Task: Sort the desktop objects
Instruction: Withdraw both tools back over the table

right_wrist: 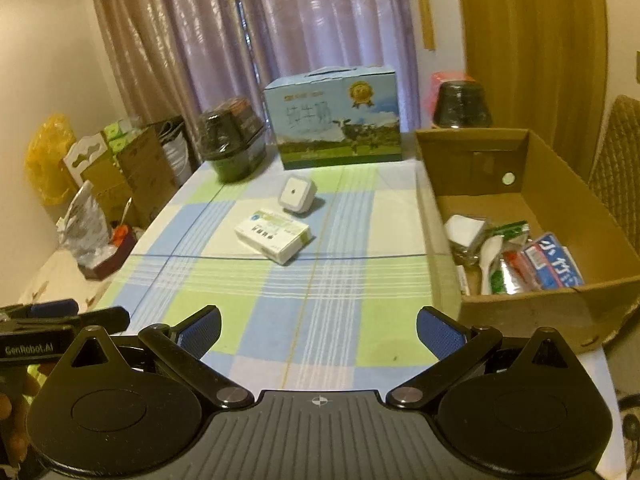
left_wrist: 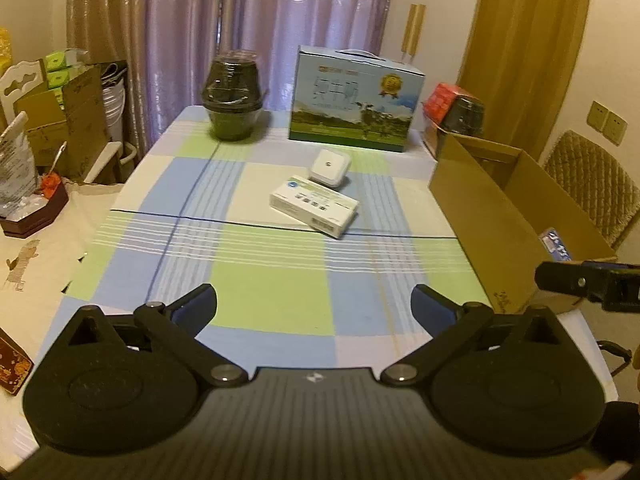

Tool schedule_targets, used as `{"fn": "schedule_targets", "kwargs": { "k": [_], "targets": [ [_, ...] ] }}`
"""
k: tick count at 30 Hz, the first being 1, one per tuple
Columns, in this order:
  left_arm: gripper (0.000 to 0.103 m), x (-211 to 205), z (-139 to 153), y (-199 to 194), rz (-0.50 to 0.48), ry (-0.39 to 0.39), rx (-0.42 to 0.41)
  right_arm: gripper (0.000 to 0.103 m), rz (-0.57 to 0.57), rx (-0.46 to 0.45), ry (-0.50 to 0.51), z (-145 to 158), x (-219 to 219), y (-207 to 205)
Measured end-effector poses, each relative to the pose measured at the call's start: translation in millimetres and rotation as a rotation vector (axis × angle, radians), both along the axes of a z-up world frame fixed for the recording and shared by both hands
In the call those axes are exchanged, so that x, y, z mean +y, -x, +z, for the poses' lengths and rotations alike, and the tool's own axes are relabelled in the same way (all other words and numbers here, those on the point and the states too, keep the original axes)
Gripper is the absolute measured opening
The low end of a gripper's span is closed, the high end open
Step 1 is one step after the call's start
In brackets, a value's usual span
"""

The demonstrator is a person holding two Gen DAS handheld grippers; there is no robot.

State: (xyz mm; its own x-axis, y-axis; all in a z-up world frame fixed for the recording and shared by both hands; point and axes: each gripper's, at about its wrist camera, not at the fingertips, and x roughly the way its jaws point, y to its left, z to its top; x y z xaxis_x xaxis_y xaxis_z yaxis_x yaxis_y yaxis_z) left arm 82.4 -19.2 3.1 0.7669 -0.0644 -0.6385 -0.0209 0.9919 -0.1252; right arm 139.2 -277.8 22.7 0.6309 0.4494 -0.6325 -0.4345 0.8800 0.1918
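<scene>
Right wrist view, right gripper agape — medicine box, cardboard box apart.

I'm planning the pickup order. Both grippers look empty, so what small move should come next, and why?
Probably ease the right gripper forward toward the white medicine box. Its jaws are open and empty, that box is the nearest loose item, and the cardboard box holding sorted items sits on its right.

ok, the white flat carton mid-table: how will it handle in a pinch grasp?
The white carton looks like thin card, so it is probably light and may dent under hard squeezing. It lies flat, so rolling or tipping seems unlikely; it may slide on the checked cloth.
</scene>
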Motion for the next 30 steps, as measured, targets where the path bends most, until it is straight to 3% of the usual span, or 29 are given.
{"fn": "schedule_targets", "kwargs": {
  "k": [14,30],
  "targets": [
    [0.102,31,-18,-46,0.012,-0.041,0.026,0.101,0.101,-0.001,0.071,-27,42,-43],
    [0.102,55,-71,-162,0.022,-0.107,0.045,0.101,0.276,-0.082,0.154,-94,104,-141]
  ]
}}
